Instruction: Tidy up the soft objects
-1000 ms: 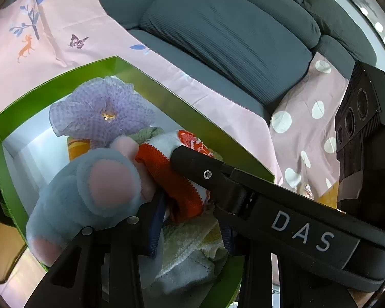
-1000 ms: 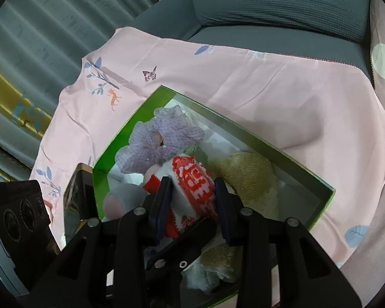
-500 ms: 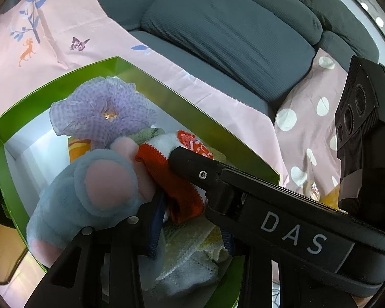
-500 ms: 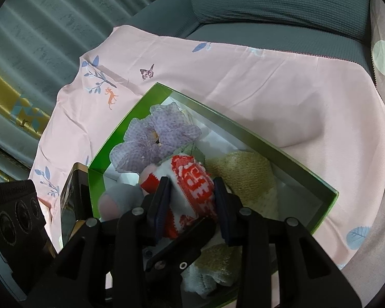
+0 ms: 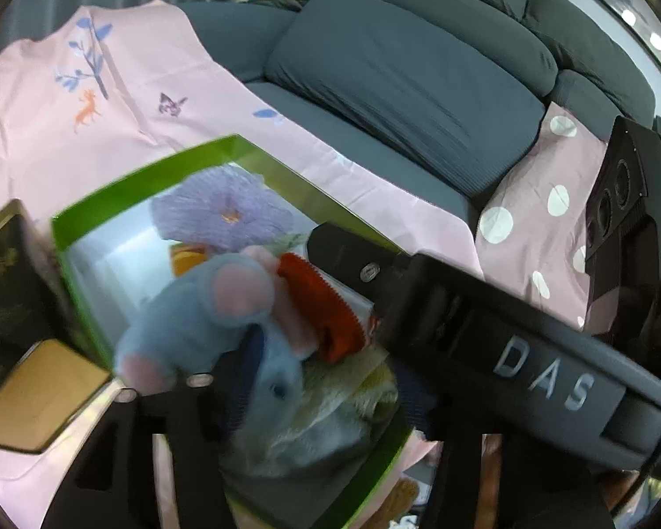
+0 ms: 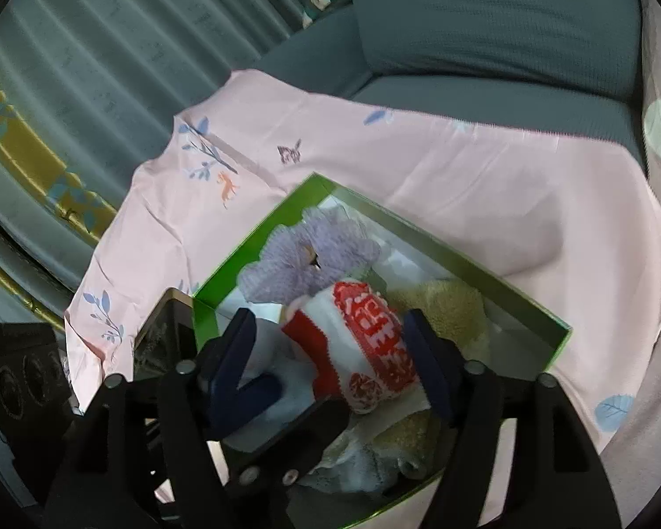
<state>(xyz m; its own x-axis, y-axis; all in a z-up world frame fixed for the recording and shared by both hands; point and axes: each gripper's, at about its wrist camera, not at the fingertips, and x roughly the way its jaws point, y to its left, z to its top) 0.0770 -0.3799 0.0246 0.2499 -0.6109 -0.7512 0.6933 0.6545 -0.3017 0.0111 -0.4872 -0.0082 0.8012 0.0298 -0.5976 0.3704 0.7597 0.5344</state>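
A green box (image 5: 224,150) (image 6: 498,273) lies on a pink sheet and holds soft things: a purple mesh flower (image 5: 224,211) (image 6: 313,255), a blue plush mouse (image 5: 198,317), a red and white knit sock (image 6: 365,344) (image 5: 326,304), and beige towels (image 6: 445,308) (image 5: 361,392). My left gripper (image 5: 321,383) is open over the box, the mouse between its fingers. My right gripper (image 6: 335,361) is open, its fingers on either side of the sock, and its body crosses the left wrist view.
A grey sofa (image 5: 410,75) stands behind, with a pink polka-dot cushion (image 5: 546,203) at the right. The pink sheet (image 6: 462,176) spreads around the box. A dark box lid (image 5: 9,282) (image 6: 158,344) leans at the box's left side. A curtain (image 6: 88,66) hangs at the far left.
My right gripper has opened off the sock. Both grippers have pulled back and up from the box. The mouse has tipped toward my left gripper.
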